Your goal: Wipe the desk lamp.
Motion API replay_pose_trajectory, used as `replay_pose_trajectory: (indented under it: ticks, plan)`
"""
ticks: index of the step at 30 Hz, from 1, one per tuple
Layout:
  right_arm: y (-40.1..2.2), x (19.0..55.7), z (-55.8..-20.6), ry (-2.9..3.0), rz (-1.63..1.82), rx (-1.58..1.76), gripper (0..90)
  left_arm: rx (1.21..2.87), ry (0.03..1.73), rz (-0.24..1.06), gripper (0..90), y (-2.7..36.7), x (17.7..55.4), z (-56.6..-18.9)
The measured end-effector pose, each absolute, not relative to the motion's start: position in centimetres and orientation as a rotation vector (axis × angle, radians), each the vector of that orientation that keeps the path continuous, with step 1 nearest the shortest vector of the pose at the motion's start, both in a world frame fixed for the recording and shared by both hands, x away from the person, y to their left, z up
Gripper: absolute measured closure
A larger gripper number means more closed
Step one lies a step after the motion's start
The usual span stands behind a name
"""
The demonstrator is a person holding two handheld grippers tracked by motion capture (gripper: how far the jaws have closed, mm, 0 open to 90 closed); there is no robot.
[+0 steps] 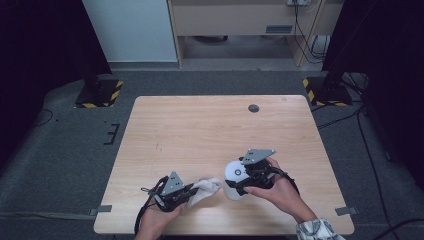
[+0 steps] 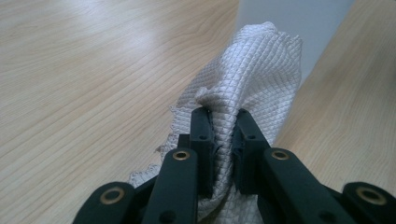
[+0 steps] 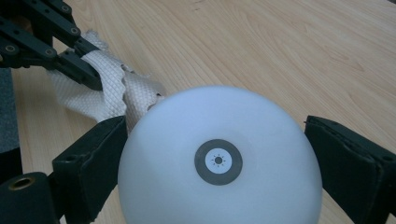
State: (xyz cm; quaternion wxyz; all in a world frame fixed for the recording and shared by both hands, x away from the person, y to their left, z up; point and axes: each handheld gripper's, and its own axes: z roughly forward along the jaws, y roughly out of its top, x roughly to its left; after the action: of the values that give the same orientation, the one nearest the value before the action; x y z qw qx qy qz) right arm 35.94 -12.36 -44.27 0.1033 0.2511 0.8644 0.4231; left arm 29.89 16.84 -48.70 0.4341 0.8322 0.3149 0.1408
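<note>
Right gripper view: right claw (image 3: pixel 217 154) grips white dome (image 3: pixel 219 158), button visible; left claw (image 2: pixel 223 140) pinches cloth (image 2: pixel 252 79).

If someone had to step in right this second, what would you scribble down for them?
Left tongs: shut on the white cloth, near the front edge of the table.
Right tongs: jaws wide around the white dome lamp, pads at its sides, holding it tilted with its round button facing the camera.
Done: both things picked up and brought side by side; the cloth reaches the lamp's edge.
Left: probably wiping the lamp with the cloth, then setting both down.
</note>
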Motion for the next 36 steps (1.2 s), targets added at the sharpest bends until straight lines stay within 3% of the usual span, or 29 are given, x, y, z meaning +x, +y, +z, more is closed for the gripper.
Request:
replay_pose_trajectory:
  ticks: [5,12,23,30,36]
  plan:
    - [-12.5,35.9,-43.9,2.519,1.307,0.747,5.9,2.071,0.776,0.346,80.1,16.7,29.6,-48.6]
    - [-14.1,35.0,-42.6,2.437,1.345,0.78,15.7,2.051,0.774,0.316,80.1,16.4,29.5,-48.6]
    - [-14.8,35.4,-44.0,2.44,1.428,0.887,18.7,1.976,0.797,0.33,80.1,16.4,29.9,-48.0]
    - [-15.0,35.5,-44.2,2.435,1.454,0.91,22.3,1.959,0.726,0.307,80.1,14.2,29.9,-46.7]
    - [-14.9,35.5,-44.1,2.44,1.448,0.913,22.5,2.042,0.64,0.272,80.0,10.2,29.6,-47.4]
